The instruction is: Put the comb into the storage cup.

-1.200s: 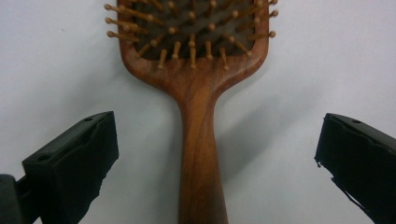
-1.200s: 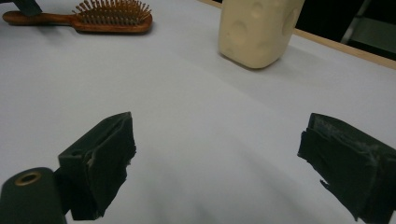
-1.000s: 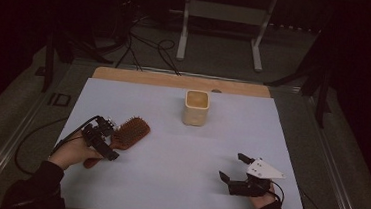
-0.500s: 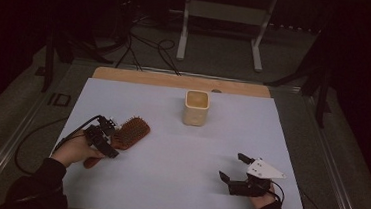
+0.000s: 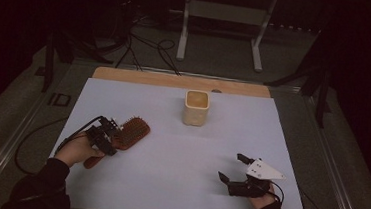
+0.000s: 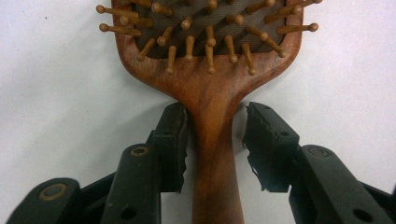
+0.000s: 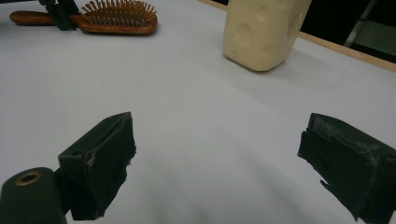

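Tabletop (image 5: 167, 183) here is covered in a plain white sheet, matte and smooth, with a strip of light wood showing along the far edge. Room around it is really dark: grey floor, a tangle of black cables (image 5: 148, 46) behind the table, and the legs of a pale metal stand (image 5: 222, 24) further back.

Left gripper (image 6: 215, 140) straddles the neck of a wooden hairbrush (image 6: 210, 70), jaws parted, one on each side of the handle. The left-hand jaw looks right up against the wood and the other sits a little off it, so it isn't clamped. Brush lies flat on the sheet at the left side, bristles up. It's reddish-brown, grainy wood, paddle-shaped, with little round-tipped wooden pins in a dark pad.

Right gripper (image 7: 215, 154) hovers low over bare sheet at the near right, jaws spread wide, nothing between them, pads looking rough and chewed up.

Cream cup (image 5: 196, 108) with rounded corners and dimpled sides stands near the far middle.
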A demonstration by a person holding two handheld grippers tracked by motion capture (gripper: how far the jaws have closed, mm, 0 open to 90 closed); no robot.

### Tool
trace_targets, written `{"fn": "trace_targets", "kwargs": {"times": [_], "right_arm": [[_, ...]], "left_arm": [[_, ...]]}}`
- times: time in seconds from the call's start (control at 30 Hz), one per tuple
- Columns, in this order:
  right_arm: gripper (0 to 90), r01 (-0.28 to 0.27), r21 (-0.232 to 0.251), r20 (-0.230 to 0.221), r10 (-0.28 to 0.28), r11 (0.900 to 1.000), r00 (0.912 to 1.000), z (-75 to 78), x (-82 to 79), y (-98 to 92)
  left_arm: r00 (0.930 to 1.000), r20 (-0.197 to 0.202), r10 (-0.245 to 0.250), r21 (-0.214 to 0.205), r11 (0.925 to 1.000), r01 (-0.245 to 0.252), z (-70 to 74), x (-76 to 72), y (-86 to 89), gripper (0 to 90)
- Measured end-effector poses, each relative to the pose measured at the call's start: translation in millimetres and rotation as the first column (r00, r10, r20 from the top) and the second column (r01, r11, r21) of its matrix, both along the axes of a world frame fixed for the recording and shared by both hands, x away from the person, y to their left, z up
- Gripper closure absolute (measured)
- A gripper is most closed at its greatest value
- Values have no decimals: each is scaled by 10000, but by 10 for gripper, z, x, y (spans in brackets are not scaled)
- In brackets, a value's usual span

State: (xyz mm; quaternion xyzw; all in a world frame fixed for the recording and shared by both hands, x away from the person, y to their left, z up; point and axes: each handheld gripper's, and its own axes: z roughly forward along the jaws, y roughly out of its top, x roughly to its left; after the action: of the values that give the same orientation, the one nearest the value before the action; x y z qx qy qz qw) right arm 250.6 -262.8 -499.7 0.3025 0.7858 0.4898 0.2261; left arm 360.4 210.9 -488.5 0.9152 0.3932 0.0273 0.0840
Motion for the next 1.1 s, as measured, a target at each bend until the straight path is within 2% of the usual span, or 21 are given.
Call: {"fn": "trace_targets", "kwargs": {"times": [0.07,0.23,0.37,0.5,0.7,0.9,0.93,1.1], "right_arm": [[90,-5,-31,23,5,10000,10000,-2,1,-3],[89,-44,-75,62,44,10000,10000,2,-3,1],[90,-24,-34,49,24,10000,10000,3,-3,-2],[89,-16,-5,5,16,10000,10000,-3,3,-8],[90,-6,7,2,6,10000,10000,-4,11,-12],[90,58,35,-53,-58,10000,10000,-7,16,-14],[90,88,57,-56,-88,9999,9999,-4,16,-15],[90,105,64,-46,-105,9999,9999,-4,15,-18]], "left_arm": [[9999,-98,76,49,10000,-75,2,16,-3,665],[9994,-249,239,371,9990,-229,-2,21,-54,692],[9978,-514,422,329,9986,-406,-2,50,-54,715],[9971,-552,527,347,9981,-509,-3,53,-63,723],[9979,-36,651,-226,9976,-652,-13,-19,11,730],[9961,278,837,-429,9957,-824,-7,-63,26,731],[9955,470,818,-452,9958,-797,-1,-82,24,731],[9922,915,847,-612,9950,-793,60,-135,13,731]]}}
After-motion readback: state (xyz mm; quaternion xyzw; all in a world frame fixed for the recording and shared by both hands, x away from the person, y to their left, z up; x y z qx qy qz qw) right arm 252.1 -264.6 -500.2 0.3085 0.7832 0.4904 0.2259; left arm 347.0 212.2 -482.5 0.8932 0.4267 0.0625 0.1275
